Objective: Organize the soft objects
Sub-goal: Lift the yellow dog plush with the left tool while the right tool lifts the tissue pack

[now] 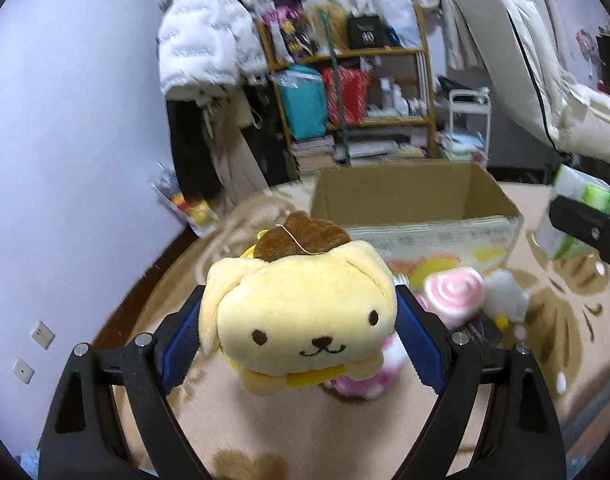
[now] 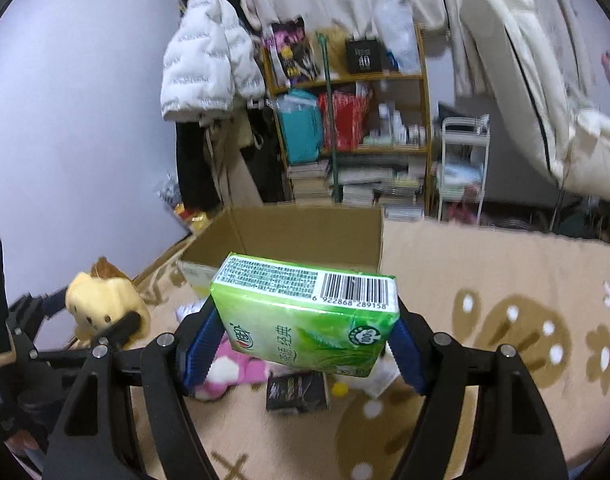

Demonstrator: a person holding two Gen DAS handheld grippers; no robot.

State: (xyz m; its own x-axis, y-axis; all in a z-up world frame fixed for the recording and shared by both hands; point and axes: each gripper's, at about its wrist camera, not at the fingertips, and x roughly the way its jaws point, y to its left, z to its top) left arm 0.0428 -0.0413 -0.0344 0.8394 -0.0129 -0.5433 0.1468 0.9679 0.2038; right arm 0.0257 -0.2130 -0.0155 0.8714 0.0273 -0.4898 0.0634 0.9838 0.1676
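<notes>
My left gripper [image 1: 299, 320] is shut on a yellow dog plush [image 1: 301, 320] with a brown cap, held above the rug. My right gripper [image 2: 305, 332] is shut on a green tissue pack [image 2: 305, 312], barcode side up. An open cardboard box [image 1: 409, 200] stands on the rug behind both; in the right wrist view the box [image 2: 301, 232] is just past the pack. The right wrist view also shows the yellow plush [image 2: 105, 300] in the left gripper at the left. At the right edge of the left wrist view is the tissue pack [image 1: 577, 208].
On the rug lie a pink swirl plush [image 1: 453, 292], a white fluffy toy [image 1: 505, 292], a pink-and-white plush [image 2: 233, 368] and a small black packet [image 2: 297, 392]. A wooden shelf [image 1: 345, 80], hanging coats and a white rack [image 2: 461, 160] stand behind the box.
</notes>
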